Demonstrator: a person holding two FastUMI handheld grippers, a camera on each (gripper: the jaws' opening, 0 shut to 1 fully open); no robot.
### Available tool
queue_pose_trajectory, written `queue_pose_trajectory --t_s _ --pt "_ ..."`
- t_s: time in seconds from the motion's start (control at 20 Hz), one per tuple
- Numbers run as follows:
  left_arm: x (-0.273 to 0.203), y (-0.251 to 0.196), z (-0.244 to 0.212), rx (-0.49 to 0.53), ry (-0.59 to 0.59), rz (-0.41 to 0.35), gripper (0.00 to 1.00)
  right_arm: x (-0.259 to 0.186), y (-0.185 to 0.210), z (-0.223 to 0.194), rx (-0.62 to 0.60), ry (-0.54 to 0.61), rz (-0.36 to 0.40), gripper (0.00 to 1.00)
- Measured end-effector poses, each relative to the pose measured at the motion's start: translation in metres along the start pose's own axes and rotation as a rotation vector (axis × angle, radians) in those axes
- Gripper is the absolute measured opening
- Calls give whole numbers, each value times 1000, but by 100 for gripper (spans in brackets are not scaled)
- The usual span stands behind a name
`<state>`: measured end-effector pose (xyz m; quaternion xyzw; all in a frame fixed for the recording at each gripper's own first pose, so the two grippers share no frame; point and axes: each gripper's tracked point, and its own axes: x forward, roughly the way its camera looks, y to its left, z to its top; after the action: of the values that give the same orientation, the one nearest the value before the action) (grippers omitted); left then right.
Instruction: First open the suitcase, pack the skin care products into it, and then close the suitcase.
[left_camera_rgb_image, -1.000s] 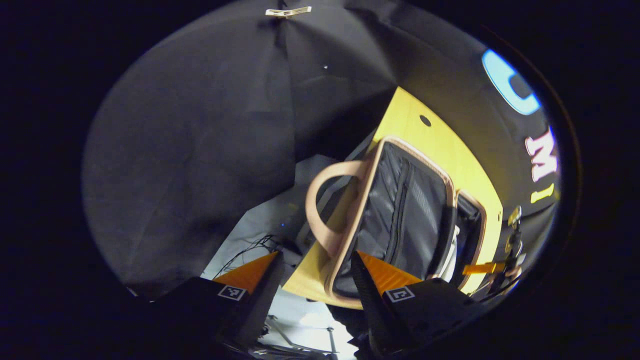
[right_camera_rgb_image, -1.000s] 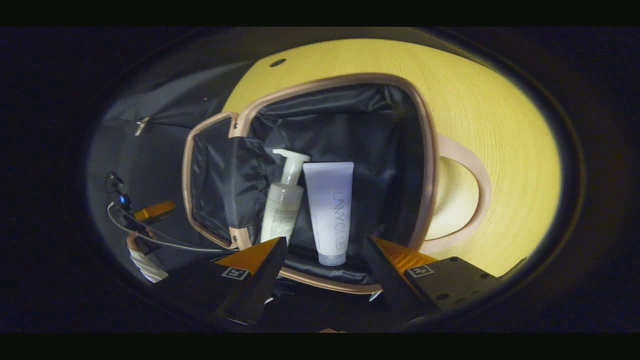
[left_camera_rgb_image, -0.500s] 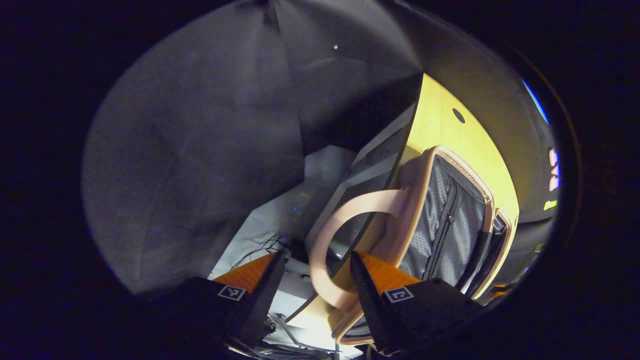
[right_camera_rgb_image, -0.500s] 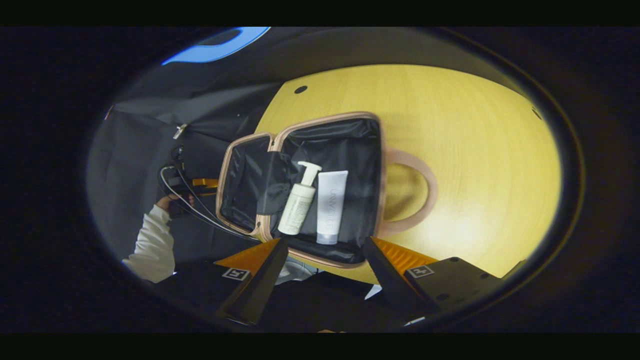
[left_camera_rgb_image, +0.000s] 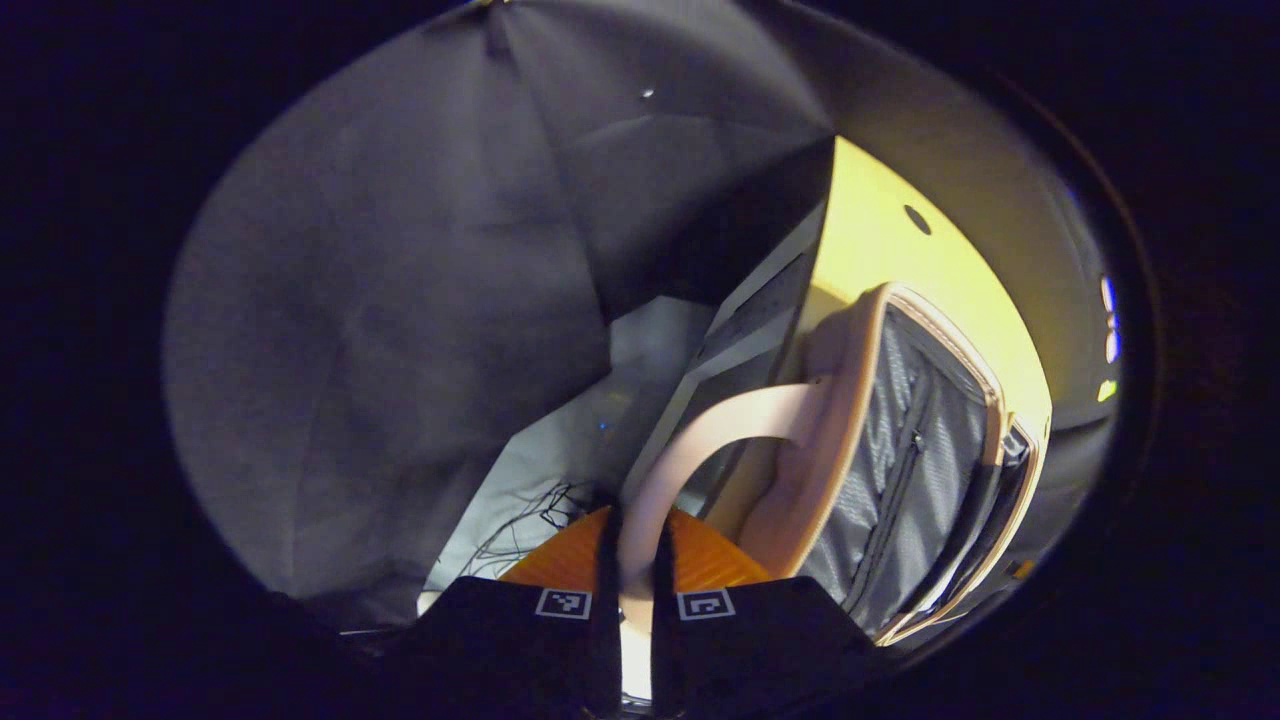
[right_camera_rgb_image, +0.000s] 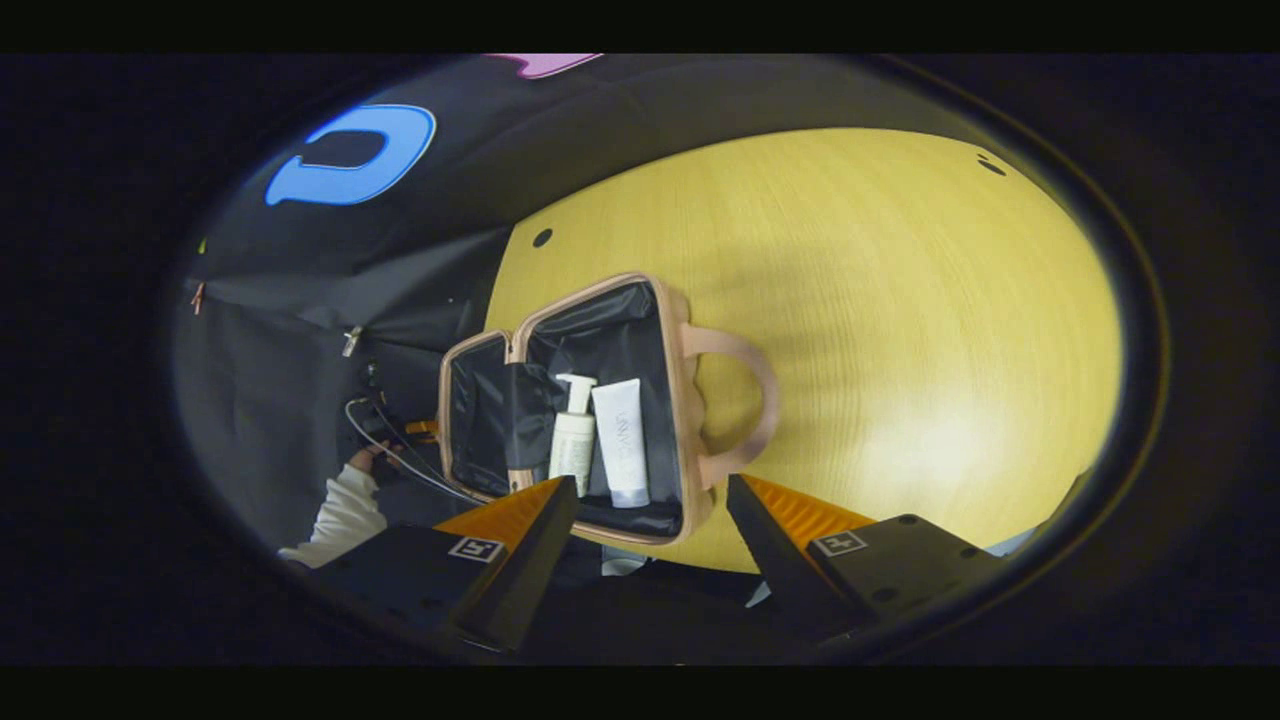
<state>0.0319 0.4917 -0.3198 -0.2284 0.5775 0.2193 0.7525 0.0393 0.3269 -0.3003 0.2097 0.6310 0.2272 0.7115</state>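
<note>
I am looking at the suitcase (right_camera_rgb_image: 600, 400) lying open on the yellow wooden table (right_camera_rgb_image: 900, 300), straight ahead of my right gripper (right_camera_rgb_image: 650, 540), whose fingers are standing wide apart with nothing between them. It is a small pink-trimmed case with a dark fabric lining. In the half just beyond those fingers, a pale pump bottle (right_camera_rgb_image: 573, 440) and a white tube (right_camera_rgb_image: 622, 455) are lying side by side, touching or nearly so, the bottle on the left-finger side. The other, smaller half is folding out beyond the left finger, toward the booth wall. The case's looped handle (right_camera_rgb_image: 745, 400) is sticking out on the right-finger side, flat over the table.

In the left gripper view, I am seeing the suitcase (left_camera_rgb_image: 900, 450) from its edge, its lining with a zip running down it off to the right of my fingers. My left gripper (left_camera_rgb_image: 633, 560) is clenching the handle (left_camera_rgb_image: 700, 440), both fingers pressing on the pink loop just ahead of the tips.

Past the handle in the right gripper view, the tabletop is running broad and bare to its far rim. Beyond the left finger, the case is sitting close to the table's edge, where a hand (right_camera_rgb_image: 362, 458) in a white sleeve (right_camera_rgb_image: 345, 510) is showing with cables beside it.
</note>
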Motion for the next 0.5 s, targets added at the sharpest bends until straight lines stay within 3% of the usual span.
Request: queue_pose_trajectory --t_s 0.3,0.5 --pt "-121 -70 28 181 -204 -73 11 -13 6 17 37 -50 77 95" --pt "-205 -145 20 207 -307 -172 9 -32 0 21 11 -66 122 95"
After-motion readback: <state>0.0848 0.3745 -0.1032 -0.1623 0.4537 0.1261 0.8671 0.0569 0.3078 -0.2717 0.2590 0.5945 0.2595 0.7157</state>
